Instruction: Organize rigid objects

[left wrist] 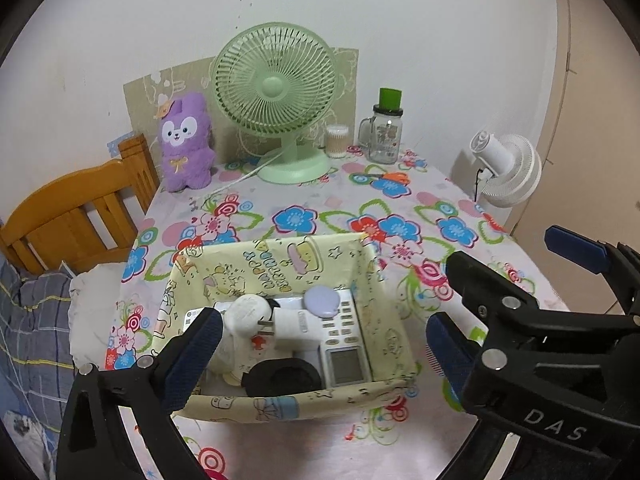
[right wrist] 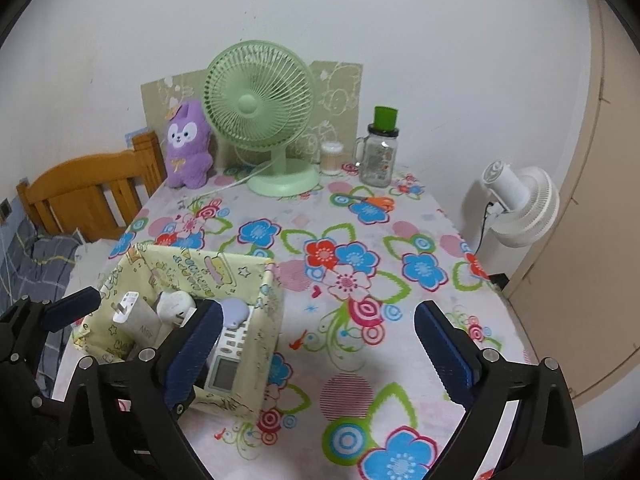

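A yellow printed fabric box (left wrist: pixel 280 402) (right wrist: pixel 268 292) stands on the flowered tablecloth (left wrist: pixel 304 220). Inside lie a white remote control (left wrist: pixel 344 344) (right wrist: pixel 226 364), a white plug charger (left wrist: pixel 250 314) (right wrist: pixel 174 304), a lilac round piece (left wrist: pixel 322 300) (right wrist: pixel 234 308), a black round item (left wrist: pixel 284 378) and a white adapter (right wrist: pixel 136 322). My left gripper (left wrist: pixel 322 320) is open above the box's near side, its fingers straddling the contents and touching nothing. My right gripper (right wrist: pixel 318 312) (left wrist: pixel 500 248) is open beside the box's right wall, over bare cloth, and holds nothing.
At the table's back stand a green desk fan (left wrist: pixel 276 96), a purple plush toy (left wrist: pixel 186 144), a cotton-swab tub (left wrist: pixel 337 141) and a glass mug jar with a green cap (left wrist: pixel 386 132). A white fan (left wrist: pixel 506 170) sits off the right edge. Wooden furniture (left wrist: pixel 76 216) and bedding lie left.
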A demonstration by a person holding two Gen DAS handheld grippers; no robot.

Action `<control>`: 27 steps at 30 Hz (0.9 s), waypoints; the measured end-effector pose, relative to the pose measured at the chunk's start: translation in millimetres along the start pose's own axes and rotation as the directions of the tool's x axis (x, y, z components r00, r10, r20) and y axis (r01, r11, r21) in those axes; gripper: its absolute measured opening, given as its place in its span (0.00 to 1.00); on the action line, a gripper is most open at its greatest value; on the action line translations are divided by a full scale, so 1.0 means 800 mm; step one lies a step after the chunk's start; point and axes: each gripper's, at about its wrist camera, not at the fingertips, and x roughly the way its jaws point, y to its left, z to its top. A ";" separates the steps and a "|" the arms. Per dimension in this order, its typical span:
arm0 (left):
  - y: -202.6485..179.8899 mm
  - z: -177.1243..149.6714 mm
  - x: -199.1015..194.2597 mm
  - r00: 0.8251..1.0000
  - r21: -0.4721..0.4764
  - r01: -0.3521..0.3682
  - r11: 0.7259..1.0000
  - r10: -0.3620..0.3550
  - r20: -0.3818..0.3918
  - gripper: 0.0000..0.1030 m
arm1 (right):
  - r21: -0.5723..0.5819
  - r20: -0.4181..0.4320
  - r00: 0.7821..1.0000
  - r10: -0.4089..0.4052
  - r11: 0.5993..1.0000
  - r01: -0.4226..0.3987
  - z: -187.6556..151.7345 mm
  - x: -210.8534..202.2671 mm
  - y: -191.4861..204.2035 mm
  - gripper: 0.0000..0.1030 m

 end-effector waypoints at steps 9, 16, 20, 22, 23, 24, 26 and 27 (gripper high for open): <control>-0.017 0.004 -0.023 0.999 -0.010 0.021 1.000 -0.021 0.035 1.00 | 0.026 0.046 0.999 -0.025 0.999 0.024 -0.002 -0.036 -0.030 0.97; -0.031 0.003 -0.043 0.997 -0.002 0.001 1.000 0.000 0.080 1.00 | 0.056 0.074 0.996 -0.049 0.997 0.045 -0.010 -0.057 -0.056 0.97; -0.040 0.001 -0.053 0.995 0.004 0.010 1.000 -0.011 0.094 1.00 | 0.085 0.086 0.994 -0.060 0.995 0.052 -0.017 -0.072 -0.074 0.97; -0.043 -0.001 -0.057 0.995 0.002 0.015 1.000 -0.015 0.100 1.00 | 0.093 0.099 0.992 -0.071 0.994 0.062 -0.020 -0.081 -0.081 0.97; -0.045 -0.001 -0.057 0.995 0.002 0.017 1.000 -0.017 0.100 1.00 | 0.097 0.106 0.991 -0.081 0.993 0.071 -0.021 -0.086 -0.085 0.97; -0.046 -0.001 -0.058 0.995 0.002 0.018 1.000 -0.018 0.099 1.00 | 0.102 0.113 0.990 -0.088 0.992 0.076 -0.023 -0.091 -0.089 0.97; -0.050 -0.002 -0.061 0.995 0.004 0.019 1.000 -0.020 0.101 1.00 | 0.117 0.126 0.988 -0.092 0.990 0.078 -0.026 -0.100 -0.097 0.98; -0.052 -0.003 -0.062 0.995 0.006 0.022 1.000 -0.022 0.102 1.00 | 0.123 0.132 0.987 -0.093 0.989 0.077 -0.027 -0.103 -0.100 1.00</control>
